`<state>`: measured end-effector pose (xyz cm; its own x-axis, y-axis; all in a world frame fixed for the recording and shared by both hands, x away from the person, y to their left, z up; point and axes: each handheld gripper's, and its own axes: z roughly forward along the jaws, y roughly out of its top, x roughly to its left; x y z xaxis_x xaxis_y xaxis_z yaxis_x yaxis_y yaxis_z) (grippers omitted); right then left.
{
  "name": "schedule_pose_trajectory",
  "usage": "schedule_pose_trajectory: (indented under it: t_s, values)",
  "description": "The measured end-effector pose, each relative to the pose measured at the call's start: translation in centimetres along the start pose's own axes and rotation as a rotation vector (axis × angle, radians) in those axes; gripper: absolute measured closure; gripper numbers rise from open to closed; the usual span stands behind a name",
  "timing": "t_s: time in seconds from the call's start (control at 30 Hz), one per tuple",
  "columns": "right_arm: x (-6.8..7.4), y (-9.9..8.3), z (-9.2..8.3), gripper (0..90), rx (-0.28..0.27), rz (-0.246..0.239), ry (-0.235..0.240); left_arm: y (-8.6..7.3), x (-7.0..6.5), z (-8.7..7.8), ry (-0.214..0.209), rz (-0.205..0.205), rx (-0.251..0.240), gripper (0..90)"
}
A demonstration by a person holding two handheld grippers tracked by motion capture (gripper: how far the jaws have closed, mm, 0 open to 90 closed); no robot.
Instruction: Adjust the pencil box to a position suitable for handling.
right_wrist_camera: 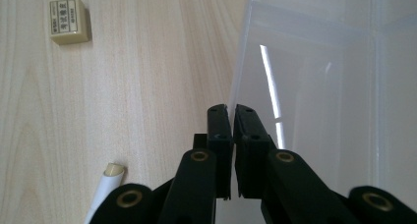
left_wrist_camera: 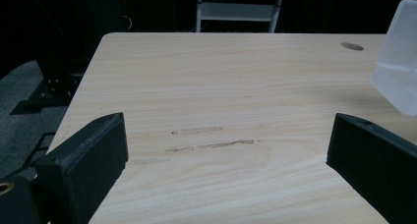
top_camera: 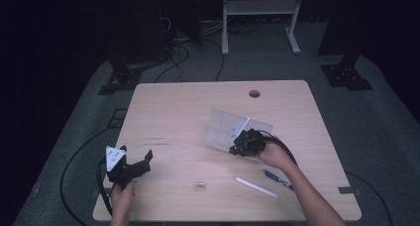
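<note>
A clear plastic box (top_camera: 230, 128) stands tilted right of the table's middle; it also shows in the left gripper view, box (left_wrist_camera: 399, 62), at the right edge. My right gripper (top_camera: 245, 142) is at the box's near rim, and in the right gripper view the gripper (right_wrist_camera: 229, 108) is shut on the thin wall of the box (right_wrist_camera: 319, 81). My left gripper (top_camera: 135, 155) is at the table's front left, with the gripper (left_wrist_camera: 226, 135) open above bare wood and nothing between its jaws.
Near the front edge a small beige eraser (top_camera: 200, 186) (right_wrist_camera: 69, 21) lies on the wooden table (top_camera: 178, 107). A white pen (top_camera: 256, 187) (right_wrist_camera: 105, 187) and a blue pen (top_camera: 277, 179) lie to its right. A cable hole (top_camera: 254, 93) sits at the far side.
</note>
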<state>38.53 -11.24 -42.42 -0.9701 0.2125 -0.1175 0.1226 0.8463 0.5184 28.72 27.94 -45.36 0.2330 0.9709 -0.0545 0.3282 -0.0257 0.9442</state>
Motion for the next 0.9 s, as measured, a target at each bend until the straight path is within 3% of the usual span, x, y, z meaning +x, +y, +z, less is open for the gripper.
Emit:
schedule_pose_trajectory:
  t_s: [0.9]
  values:
    - [0.7,-0.5,4.1,86.1,0.046,0.018,0.087,0.0,0.0,0.0,-0.002,-0.002,-0.001,1.1]
